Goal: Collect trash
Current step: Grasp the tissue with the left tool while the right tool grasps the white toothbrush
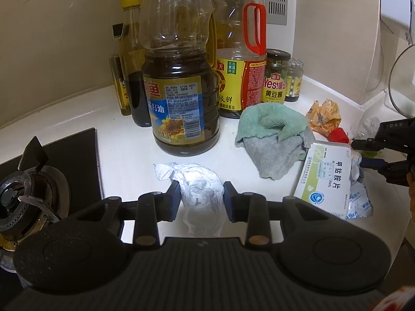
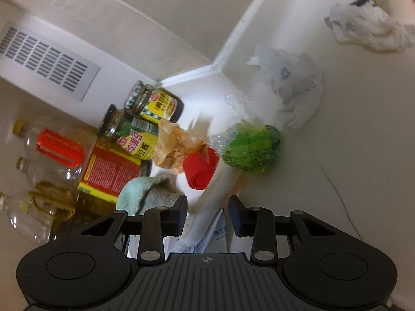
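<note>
My left gripper (image 1: 201, 196) is shut on a crumpled white plastic wrapper (image 1: 199, 194), just above the white counter (image 1: 124, 155). A white medicine box (image 1: 326, 178) leans on folded leaflets at the right. My right gripper (image 1: 361, 153) comes in from the right edge, with a finger on each side of the box's far end. In the right wrist view the box (image 2: 205, 217) and a leaflet (image 2: 218, 233) lie between the right gripper's (image 2: 208, 213) fingers. Small gaps show on both sides, so the jaws stand open around the box.
An orange-brown wrapper (image 1: 324, 116), a red cap (image 1: 338, 134), a green wrapper (image 2: 251, 147), clear plastic (image 2: 290, 83) and a white tissue (image 2: 371, 31) lie on the counter. A green-grey cloth (image 1: 272, 134) sits in the middle. Oil bottles (image 1: 181, 90) and jars (image 1: 276, 77) line the wall, with a gas burner (image 1: 23, 194) at the left.
</note>
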Demonstrator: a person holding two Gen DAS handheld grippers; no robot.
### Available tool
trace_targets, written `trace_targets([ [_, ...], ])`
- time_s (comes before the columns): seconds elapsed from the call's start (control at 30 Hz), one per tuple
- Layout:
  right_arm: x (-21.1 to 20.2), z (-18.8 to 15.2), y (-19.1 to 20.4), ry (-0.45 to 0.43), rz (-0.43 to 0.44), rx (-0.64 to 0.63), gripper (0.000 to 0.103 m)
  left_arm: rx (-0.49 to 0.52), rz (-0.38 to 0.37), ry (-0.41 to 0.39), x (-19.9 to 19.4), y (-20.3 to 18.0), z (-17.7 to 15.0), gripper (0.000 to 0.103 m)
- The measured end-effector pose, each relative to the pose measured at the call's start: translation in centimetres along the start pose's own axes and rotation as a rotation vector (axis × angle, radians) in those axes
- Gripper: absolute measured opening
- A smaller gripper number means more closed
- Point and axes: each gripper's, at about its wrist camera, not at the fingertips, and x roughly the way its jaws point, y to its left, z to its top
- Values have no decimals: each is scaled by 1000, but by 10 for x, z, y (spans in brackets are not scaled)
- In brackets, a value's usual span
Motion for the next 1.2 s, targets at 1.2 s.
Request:
trace_targets([
  [1.2,-112,-17,-6,-21,129,-317,15,24,-54,-19,-61,-73,-25,32],
])
